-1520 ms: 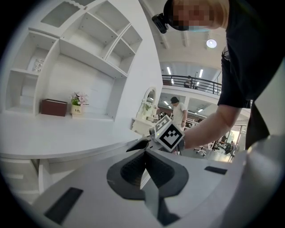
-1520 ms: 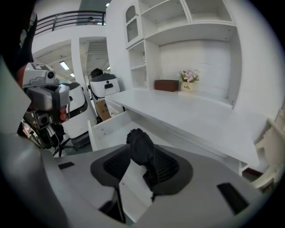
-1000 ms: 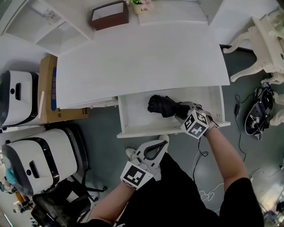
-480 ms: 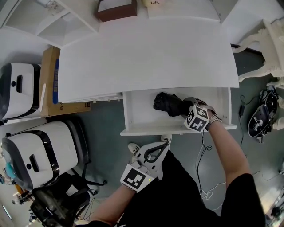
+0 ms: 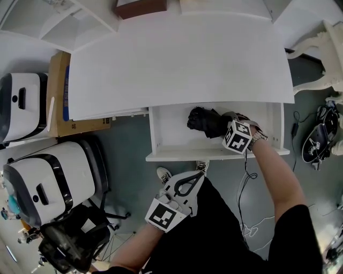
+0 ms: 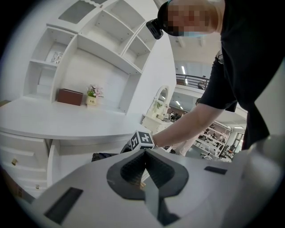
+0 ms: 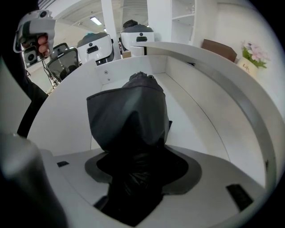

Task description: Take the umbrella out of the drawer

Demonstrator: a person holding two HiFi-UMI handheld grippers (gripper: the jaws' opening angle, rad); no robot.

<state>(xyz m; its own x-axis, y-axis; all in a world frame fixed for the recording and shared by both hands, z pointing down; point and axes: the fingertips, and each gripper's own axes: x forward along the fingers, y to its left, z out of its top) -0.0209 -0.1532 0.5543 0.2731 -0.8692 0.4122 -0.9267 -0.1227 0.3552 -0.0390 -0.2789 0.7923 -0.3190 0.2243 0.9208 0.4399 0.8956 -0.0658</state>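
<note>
The black folded umbrella (image 5: 206, 120) is lying on the floor of the open drawer (image 5: 174, 143), in the drawer's right half and close under the desk's front edge. One end is sitting between the jaws of the right gripper (image 5: 223, 127), which is pointing steeply down into the drawer. Those jaws have just been opening and are standing wide, one on each side of the dark fabric. The right gripper view is showing the umbrella filling the gap and stretching away along the drawer floor, with no clear pinch on it. The person's right forearm is reaching over the drawer's front panel. The left gripper (image 5: 199, 173) is hovering outside the drawer, just before its front panel, with its jaws meeting at the tips and nothing between them. The white desk (image 5: 177, 59) is bearing a brown box (image 5: 140, 6) at its back edge. To the left, on the grey floor, a cardboard box (image 5: 56, 88) and two white units (image 5: 32, 192) are standing beside the desk. A shoe (image 5: 164, 174) is showing just below the drawer front.
</note>
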